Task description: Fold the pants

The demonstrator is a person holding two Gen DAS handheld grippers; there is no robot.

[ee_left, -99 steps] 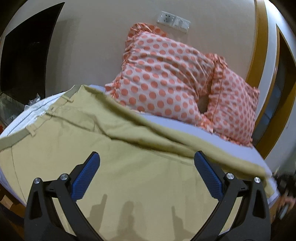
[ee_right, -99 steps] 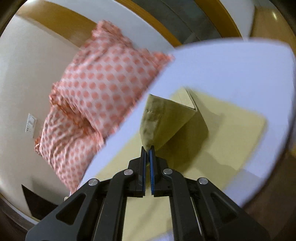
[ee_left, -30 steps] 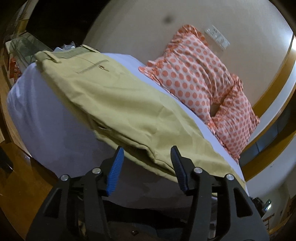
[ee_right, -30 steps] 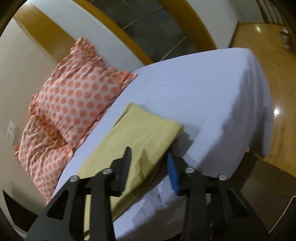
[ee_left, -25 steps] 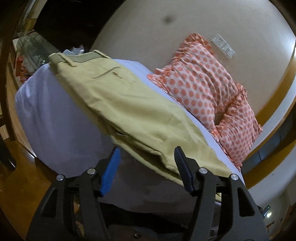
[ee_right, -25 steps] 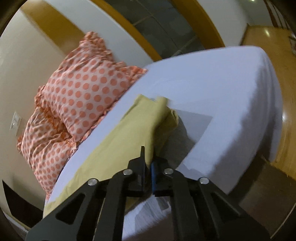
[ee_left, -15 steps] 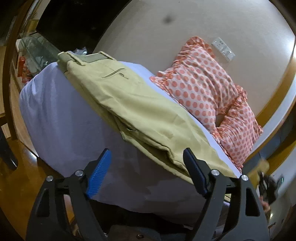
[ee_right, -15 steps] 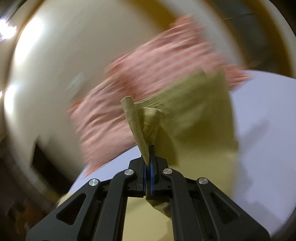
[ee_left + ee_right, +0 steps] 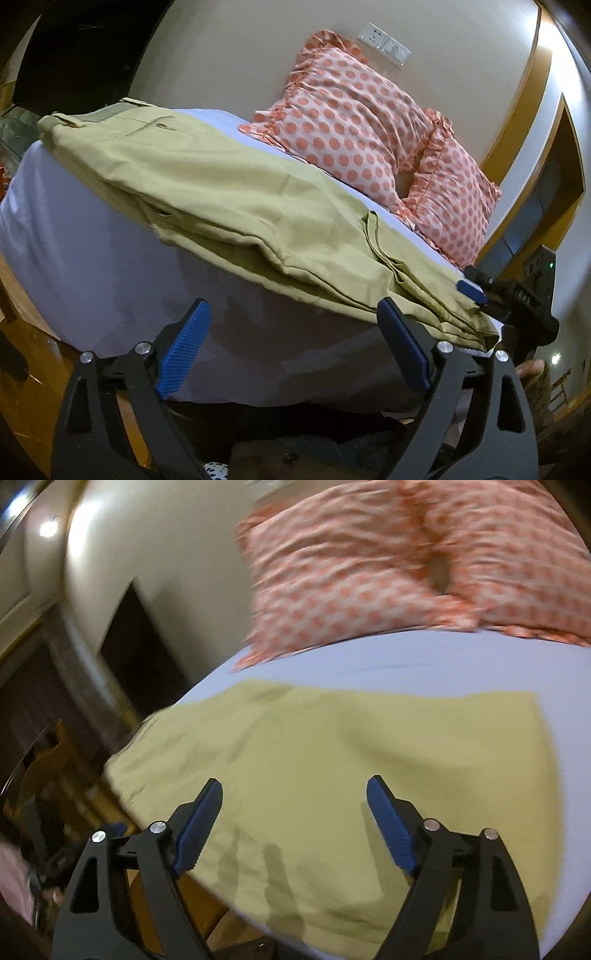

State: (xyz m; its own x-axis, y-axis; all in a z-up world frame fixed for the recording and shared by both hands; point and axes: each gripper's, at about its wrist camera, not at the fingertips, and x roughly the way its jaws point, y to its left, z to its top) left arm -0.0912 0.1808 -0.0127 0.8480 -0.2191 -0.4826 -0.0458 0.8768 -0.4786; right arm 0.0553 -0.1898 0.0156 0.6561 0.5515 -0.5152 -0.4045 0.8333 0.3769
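The khaki pants (image 9: pixel 229 199) lie along the white bed (image 9: pixel 92 266), waistband at the far left, legs doubled back on themselves at the right end. My left gripper (image 9: pixel 291 332) is open and empty, low in front of the bed's near side, below the pants' edge. My right gripper (image 9: pixel 295 812) is open and empty, hovering just above the folded pants (image 9: pixel 332 760). It also shows in the left wrist view (image 9: pixel 517 295) at the right end of the pants.
Two polka-dot orange pillows (image 9: pixel 362 129) lean on the wall at the back of the bed; they also show in the right wrist view (image 9: pixel 406 565). Wooden floor (image 9: pixel 22 387) lies below the bed. Dark furniture (image 9: pixel 33 738) stands to the left.
My right gripper carried the leg end over, laid it on the pants and opened. My left gripper opened wider and drew back below the bed edge.
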